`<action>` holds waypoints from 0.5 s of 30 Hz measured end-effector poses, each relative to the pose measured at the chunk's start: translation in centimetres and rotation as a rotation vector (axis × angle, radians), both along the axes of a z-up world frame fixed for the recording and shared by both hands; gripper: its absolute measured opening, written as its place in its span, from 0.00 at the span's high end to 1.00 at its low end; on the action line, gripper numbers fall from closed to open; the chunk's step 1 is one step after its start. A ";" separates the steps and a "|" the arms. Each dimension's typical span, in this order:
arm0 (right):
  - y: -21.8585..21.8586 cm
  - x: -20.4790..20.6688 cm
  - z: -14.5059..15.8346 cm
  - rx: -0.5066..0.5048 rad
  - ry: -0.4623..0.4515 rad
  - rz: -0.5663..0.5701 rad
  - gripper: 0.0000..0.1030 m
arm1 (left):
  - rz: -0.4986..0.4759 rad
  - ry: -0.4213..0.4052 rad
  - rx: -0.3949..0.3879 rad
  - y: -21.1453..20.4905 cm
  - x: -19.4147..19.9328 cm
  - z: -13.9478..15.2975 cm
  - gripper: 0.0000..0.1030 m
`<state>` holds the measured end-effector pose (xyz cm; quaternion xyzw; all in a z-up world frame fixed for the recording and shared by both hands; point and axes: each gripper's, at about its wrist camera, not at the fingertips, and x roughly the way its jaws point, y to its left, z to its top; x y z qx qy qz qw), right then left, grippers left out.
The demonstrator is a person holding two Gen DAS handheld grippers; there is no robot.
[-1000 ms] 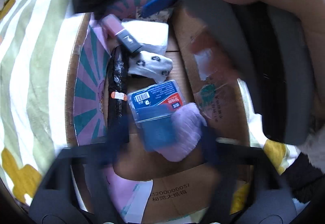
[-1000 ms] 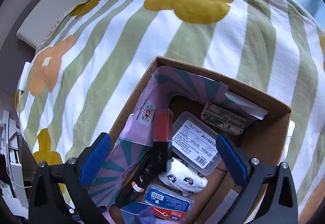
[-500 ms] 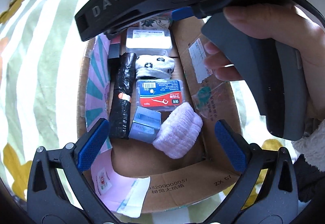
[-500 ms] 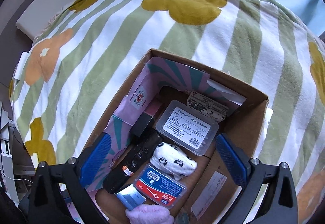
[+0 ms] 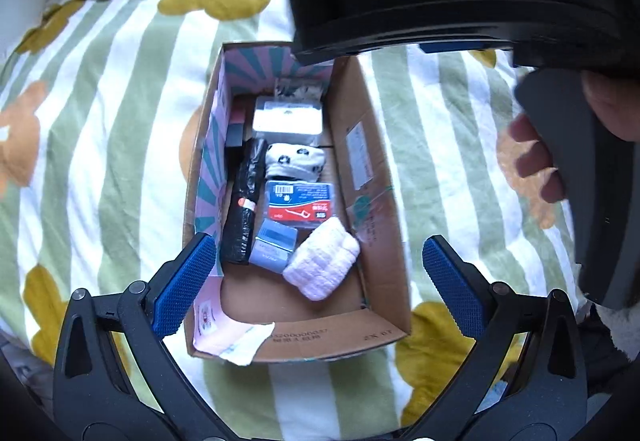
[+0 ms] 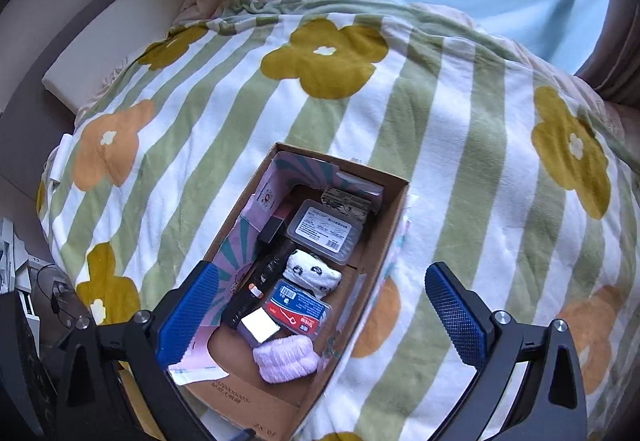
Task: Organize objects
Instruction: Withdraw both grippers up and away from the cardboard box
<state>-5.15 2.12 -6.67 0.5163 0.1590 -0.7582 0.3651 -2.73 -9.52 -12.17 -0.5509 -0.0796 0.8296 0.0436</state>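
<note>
While both jaws stand wide apart and hold nothing, the left gripper (image 5: 316, 273) and right gripper (image 6: 320, 315) hang above the box (image 5: 384, 269) on the blanket (image 5: 120, 121). Inside, touching in rows, lie a pink cloth (image 5: 322, 269), floss pack (image 5: 300, 203), sock (image 5: 294, 161), black roll (image 5: 242, 205) and clear case (image 5: 287, 116). My guess: reaching back down could nudge the tight rows askew, or tip the box on soft bedding.

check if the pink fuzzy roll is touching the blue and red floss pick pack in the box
Touching. In the left wrist view the pink fuzzy roll presses against the near right corner of the floss pick pack, no gap between them, inside the cardboard box.
</note>
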 end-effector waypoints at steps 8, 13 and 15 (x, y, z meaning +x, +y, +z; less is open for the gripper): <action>9.0 0.9 4.7 0.010 0.052 -0.133 0.01 | 0.032 0.050 -0.013 1.9 0.8 5.9 0.00; 14.7 1.2 5.7 0.038 0.070 -0.228 0.01 | 0.051 0.073 0.003 3.7 0.6 8.0 0.00; 16.7 1.4 5.6 0.059 0.078 -0.268 0.01 | 0.045 0.087 0.005 4.5 0.5 8.4 0.00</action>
